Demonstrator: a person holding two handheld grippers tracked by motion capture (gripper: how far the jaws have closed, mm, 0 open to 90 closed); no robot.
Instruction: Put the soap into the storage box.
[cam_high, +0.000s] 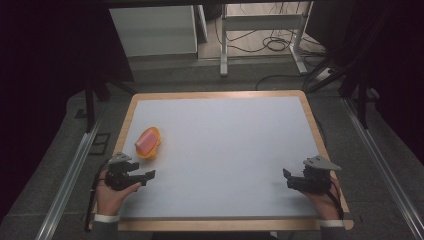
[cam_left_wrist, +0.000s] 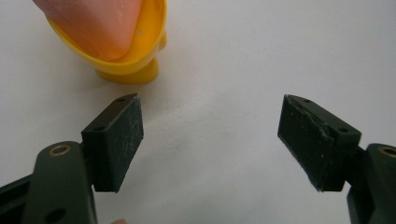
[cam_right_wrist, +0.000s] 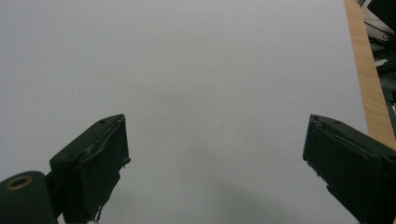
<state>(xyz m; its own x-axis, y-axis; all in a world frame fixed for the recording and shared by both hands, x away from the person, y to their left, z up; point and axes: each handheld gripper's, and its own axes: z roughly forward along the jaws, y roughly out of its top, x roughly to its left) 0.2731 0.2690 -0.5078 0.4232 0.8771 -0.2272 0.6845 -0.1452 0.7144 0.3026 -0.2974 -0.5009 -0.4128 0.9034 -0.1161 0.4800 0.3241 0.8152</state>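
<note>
Resting near spread, empty left gripper (cam_left_wrist: 210, 140) fingers: glossy yellow cup (cam_left_wrist: 133, 56), rounded pink lump (cam_left_wrist: 93, 23).

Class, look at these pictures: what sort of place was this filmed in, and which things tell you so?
Probably a lab or recording workspace, not a home. A bare white table holds just one yellow cup, loose cables lie on the floor behind, and metal rails flank the table.

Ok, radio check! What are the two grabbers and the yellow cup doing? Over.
Left gripper open, beside yellow cup, not touching. Right gripper open over bare table. Pink lump sits in cup. Nothing in the way.
</note>
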